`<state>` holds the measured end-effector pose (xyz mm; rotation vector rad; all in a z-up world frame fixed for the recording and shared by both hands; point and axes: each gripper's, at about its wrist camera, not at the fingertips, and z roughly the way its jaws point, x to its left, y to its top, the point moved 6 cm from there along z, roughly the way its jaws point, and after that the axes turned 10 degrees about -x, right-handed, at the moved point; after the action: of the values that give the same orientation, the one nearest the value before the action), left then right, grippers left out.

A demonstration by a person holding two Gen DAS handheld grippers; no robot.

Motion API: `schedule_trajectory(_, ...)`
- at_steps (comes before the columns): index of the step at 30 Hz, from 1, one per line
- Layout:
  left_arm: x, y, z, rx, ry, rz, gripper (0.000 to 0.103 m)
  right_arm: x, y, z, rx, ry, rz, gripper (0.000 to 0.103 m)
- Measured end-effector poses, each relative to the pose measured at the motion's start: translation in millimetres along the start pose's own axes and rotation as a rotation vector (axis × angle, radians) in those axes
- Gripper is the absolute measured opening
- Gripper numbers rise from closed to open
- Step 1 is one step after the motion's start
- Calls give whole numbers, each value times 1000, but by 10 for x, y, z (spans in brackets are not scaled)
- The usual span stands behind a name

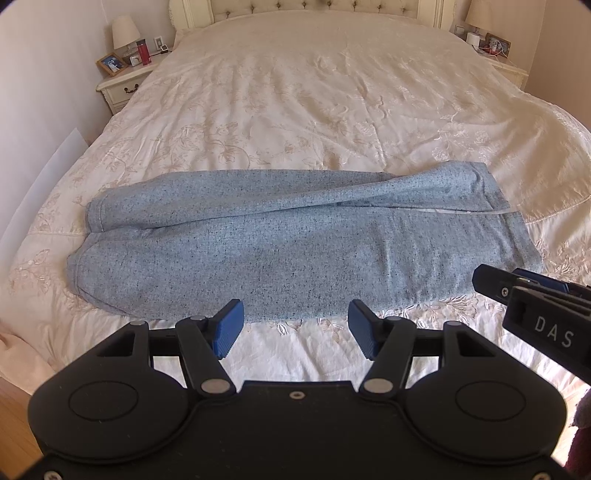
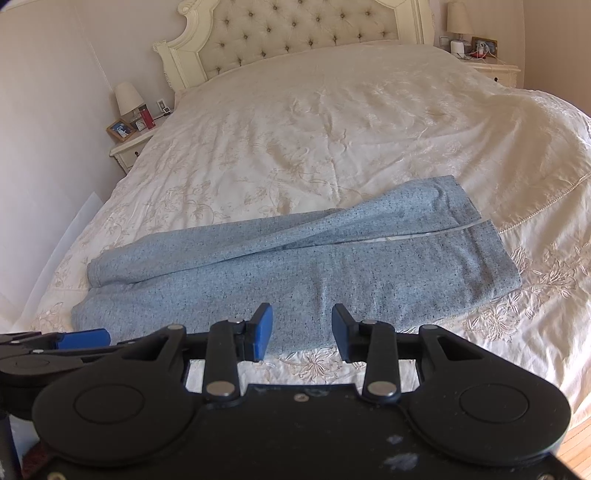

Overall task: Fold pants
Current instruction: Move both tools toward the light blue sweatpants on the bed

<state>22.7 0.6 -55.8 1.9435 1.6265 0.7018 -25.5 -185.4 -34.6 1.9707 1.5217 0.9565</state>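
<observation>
Light blue speckled pants [image 1: 295,240] lie across the near part of a cream bed [image 1: 295,92], one leg laid over the other, cuffs to the left and waistband to the right. My left gripper [image 1: 295,328] hovers just short of the pants' near edge, open, with nothing between its blue pads. In the right wrist view the same pants [image 2: 314,269] stretch across the bed [image 2: 332,129]. My right gripper [image 2: 302,332] is open above their near edge, also empty. Each gripper shows at the side of the other's view: the right gripper [image 1: 517,284], the left gripper [image 2: 81,339].
The embroidered bedspread runs back to a tufted headboard [image 2: 295,29]. A nightstand [image 1: 122,88] with a lamp, a photo frame and a red bottle stands at the left. Another nightstand [image 2: 491,70] with a lamp stands at the right. Wooden floor [image 2: 580,446] shows beside the bed.
</observation>
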Motion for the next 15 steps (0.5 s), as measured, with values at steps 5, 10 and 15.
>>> schedule_trajectory(5,13,-7,-3,0,0,0,64,9,-8,-4,1,7,-5,38)
schedule_trajectory(10,20,-12,-3,0,0,0,64,7,-8,-11,2,8,-7,38)
schedule_trajectory(15,31,-26,-6,1,-1,0,64,16,-11,-17,2,8,-6,38)
